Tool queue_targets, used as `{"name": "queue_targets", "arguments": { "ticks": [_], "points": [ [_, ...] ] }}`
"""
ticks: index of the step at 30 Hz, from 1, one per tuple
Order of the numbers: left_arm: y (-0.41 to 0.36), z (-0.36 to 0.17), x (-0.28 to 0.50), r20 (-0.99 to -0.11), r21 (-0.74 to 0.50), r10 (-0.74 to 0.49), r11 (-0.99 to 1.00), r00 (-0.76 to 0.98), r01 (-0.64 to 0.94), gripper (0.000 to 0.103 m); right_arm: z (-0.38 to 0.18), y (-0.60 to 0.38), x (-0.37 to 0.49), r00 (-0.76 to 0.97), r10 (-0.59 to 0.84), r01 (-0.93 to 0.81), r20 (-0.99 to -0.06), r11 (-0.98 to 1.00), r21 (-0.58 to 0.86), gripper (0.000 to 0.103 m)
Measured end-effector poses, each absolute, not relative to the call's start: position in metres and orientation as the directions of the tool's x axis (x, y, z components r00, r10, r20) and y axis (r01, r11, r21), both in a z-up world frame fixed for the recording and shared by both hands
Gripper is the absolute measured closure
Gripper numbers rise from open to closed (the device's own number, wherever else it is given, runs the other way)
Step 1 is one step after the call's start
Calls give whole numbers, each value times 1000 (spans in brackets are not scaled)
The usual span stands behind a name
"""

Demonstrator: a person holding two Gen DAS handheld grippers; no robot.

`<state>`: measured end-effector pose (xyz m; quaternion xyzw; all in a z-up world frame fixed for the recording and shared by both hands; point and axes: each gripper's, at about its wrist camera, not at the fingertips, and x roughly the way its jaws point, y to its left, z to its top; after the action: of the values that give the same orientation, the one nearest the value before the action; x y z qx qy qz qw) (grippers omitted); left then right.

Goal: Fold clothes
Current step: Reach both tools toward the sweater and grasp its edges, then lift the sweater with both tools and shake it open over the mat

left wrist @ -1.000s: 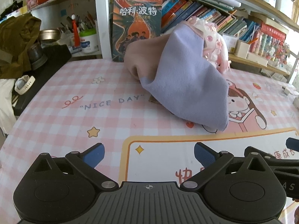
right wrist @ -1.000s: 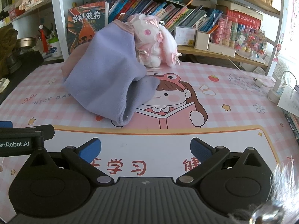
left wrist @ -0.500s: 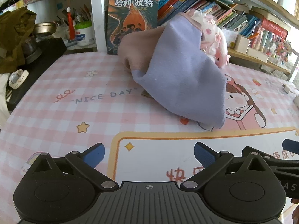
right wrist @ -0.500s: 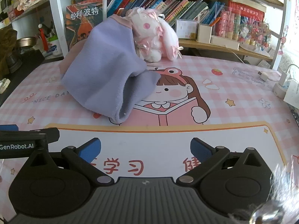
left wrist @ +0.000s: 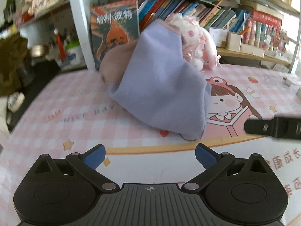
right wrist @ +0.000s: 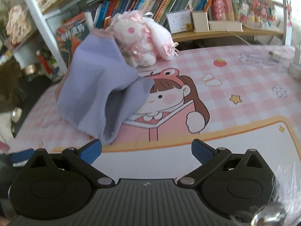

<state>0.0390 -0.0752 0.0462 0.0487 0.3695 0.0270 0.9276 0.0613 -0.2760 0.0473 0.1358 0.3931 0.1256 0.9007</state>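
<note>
Lying heaped at centre frame on the pink checked tabletop (left wrist: pixel 56 101), the lavender garment (left wrist: pixel 160 86) slopes from the plush rabbit (right wrist: pixel 143 37) at upper right toward its lower hem. Left claw (left wrist: pixel 149 155) and right claw (right wrist: pixel 146 148) gape wide, empty.

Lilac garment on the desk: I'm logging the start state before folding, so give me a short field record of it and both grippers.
garment: lilac garment with pink parts, heaped and unfolded on the checked desk mat
leaning on: plush rabbit behind it, in front of the bookshelf
near edge: lies just ahead of the right gripper's left finger
left gripper: open, empty, short of the cloth
right gripper: open, empty
folding: not begun
</note>
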Motion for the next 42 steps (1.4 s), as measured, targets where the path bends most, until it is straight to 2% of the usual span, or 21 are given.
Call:
{"name": "queue_targets", "arguments": {
  "ticks": [10,17,20,22,23,24,25,26,29,34,39,40,41,42],
  "points": [
    [-118,45,61,-663,202,145,979,735,-10,1,47,-327,108,626,474,-120,-619,843,524,4],
    [-149,38,79,-622,304,188,952,760,13,3,42,-339,137,583,544,-131,-604,796,590,21],
    [-159,27,96,-589,389,251,921,768,-3,12,39,-338,144,549,598,-138,-584,754,642,21],
    [-158,21,107,-563,432,303,901,769,-38,26,38,-337,147,530,628,-141,-571,729,670,21],
    [-157,19,112,-556,447,325,893,765,-54,42,38,-336,149,522,638,-142,-566,719,680,21],
    [-154,18,116,-555,453,336,889,761,-61,72,38,-334,150,514,649,-144,-560,709,690,21],
    [-148,20,118,-567,441,330,895,755,-60,87,38,-333,152,507,660,-145,-555,700,700,21],
    [-141,24,117,-585,413,318,909,746,-63,92,38,-331,153,499,672,-145,-548,688,711,21],
    [-126,45,92,-585,325,252,944,771,-62,93,34,-324,157,463,724,-139,-511,629,765,21],
    [-119,70,43,-582,259,149,966,799,9,93,14,-306,162,383,812,-49,-441,494,868,21],
    [-116,75,9,-598,244,109,968,794,51,93,-9,-294,159,372,843,105,-388,378,920,21],
    [-115,76,3,-599,243,102,968,794,59,93,-11,-293,157,377,844,125,-382,362,924,24],
    [-114,76,-2,-598,246,98,967,796,66,93,-13,-293,156,382,844,143,-375,347,927,32],
    [-113,77,-5,-595,248,93,966,799,73,93,-14,-293,154,386,840,157,-383,349,924,46]
  ]
}}
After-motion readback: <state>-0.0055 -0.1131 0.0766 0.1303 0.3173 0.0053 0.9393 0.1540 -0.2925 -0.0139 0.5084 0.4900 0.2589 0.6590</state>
